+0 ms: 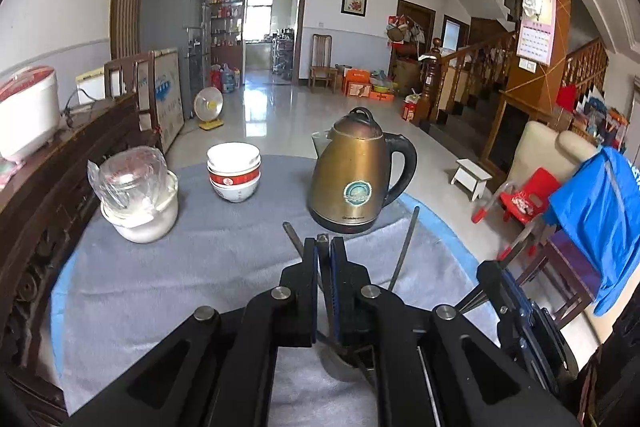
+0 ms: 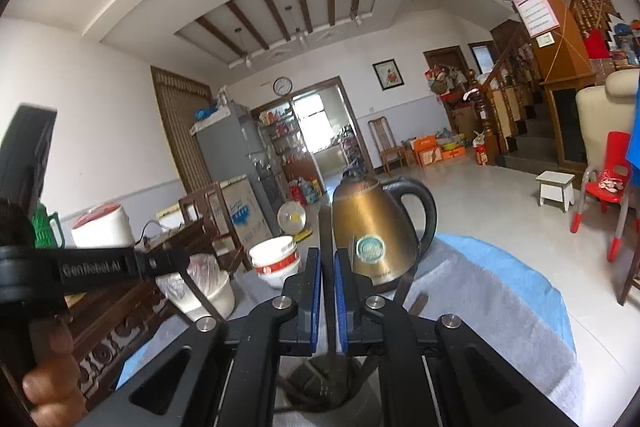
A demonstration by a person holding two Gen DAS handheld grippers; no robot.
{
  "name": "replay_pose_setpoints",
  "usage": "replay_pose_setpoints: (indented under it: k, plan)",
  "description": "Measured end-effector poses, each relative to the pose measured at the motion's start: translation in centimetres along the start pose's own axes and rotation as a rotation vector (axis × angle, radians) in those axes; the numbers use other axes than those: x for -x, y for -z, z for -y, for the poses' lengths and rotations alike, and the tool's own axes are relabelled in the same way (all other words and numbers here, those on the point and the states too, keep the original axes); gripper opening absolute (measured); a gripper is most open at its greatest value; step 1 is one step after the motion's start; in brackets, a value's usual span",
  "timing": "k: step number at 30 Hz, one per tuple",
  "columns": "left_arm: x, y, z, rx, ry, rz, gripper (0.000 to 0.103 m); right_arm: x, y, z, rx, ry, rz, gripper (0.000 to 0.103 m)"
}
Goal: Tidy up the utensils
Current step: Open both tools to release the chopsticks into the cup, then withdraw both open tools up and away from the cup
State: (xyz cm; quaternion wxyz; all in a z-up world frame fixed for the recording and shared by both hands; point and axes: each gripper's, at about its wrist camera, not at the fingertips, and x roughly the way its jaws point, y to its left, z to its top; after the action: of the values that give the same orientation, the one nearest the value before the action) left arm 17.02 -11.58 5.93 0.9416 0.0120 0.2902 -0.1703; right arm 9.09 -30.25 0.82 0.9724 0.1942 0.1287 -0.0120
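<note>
Several dark, slim utensils (image 1: 404,247) stand tilted in a pale round cup (image 2: 320,387) on the grey cloth at the near edge of the table. Their handles fan out above the rim. One flat dark handle (image 2: 327,267) rises nearly upright from the cup.

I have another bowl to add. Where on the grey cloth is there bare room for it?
Free: the wide patch of cloth between the white tub, the stacked bowls and the left gripper. Crowded: the right side, near the kettle, loose chopsticks and cup.
</note>
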Motion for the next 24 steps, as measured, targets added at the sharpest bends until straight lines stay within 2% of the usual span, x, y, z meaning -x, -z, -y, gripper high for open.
replay_pose_setpoints:
  k: [1, 3, 5, 7, 8, 10, 11, 16, 20, 24]
  plan:
    - [0.2, 0.1, 0.0, -0.014, -0.005, 0.003, 0.007, 0.1, 0.2, 0.0, -0.001, -0.001, -0.013, 0.010]
    - [0.7, 0.2, 0.1, -0.041, -0.025, 0.020, 0.017, 0.3, 0.5, 0.2, -0.009, -0.001, -0.024, 0.010]
    - [1.6, 0.5, 0.2, -0.073, -0.050, 0.046, 0.049, 0.7, 0.7, 0.6, -0.024, -0.007, -0.040, 0.010]
    - [2.6, 0.9, 0.3, -0.096, -0.080, 0.085, 0.059, 1.2, 0.9, 1.0, -0.047, -0.015, -0.060, 0.013]
    - [3.2, 1.1, 0.4, -0.114, -0.102, 0.107, 0.062, 1.4, 0.9, 1.1, -0.054, -0.016, -0.065, 0.020]
    - [3.8, 1.4, 0.5, -0.138, -0.135, 0.120, 0.069, 2.0, 1.0, 1.3, -0.073, -0.015, -0.069, 0.045]
    - [4.2, 1.6, 0.5, -0.145, -0.152, 0.125, 0.070, 2.3, 1.1, 1.2, -0.081, -0.016, -0.063, 0.070]
    - [6.1, 2.5, 0.1, -0.162, -0.222, 0.145, 0.077, 5.2, 1.0, 1.1, -0.092, 0.001, 0.007, 0.072]
    - [7.8, 3.3, -0.2, -0.166, -0.265, 0.167, 0.086, 7.2, 0.9, 0.9, -0.103, 0.015, 0.025, 0.072]
    - [9.3, 4.1, -0.3, -0.168, -0.294, 0.172, 0.087, 8.6, 0.7, 0.3, -0.091, 0.027, 0.023, 0.072]
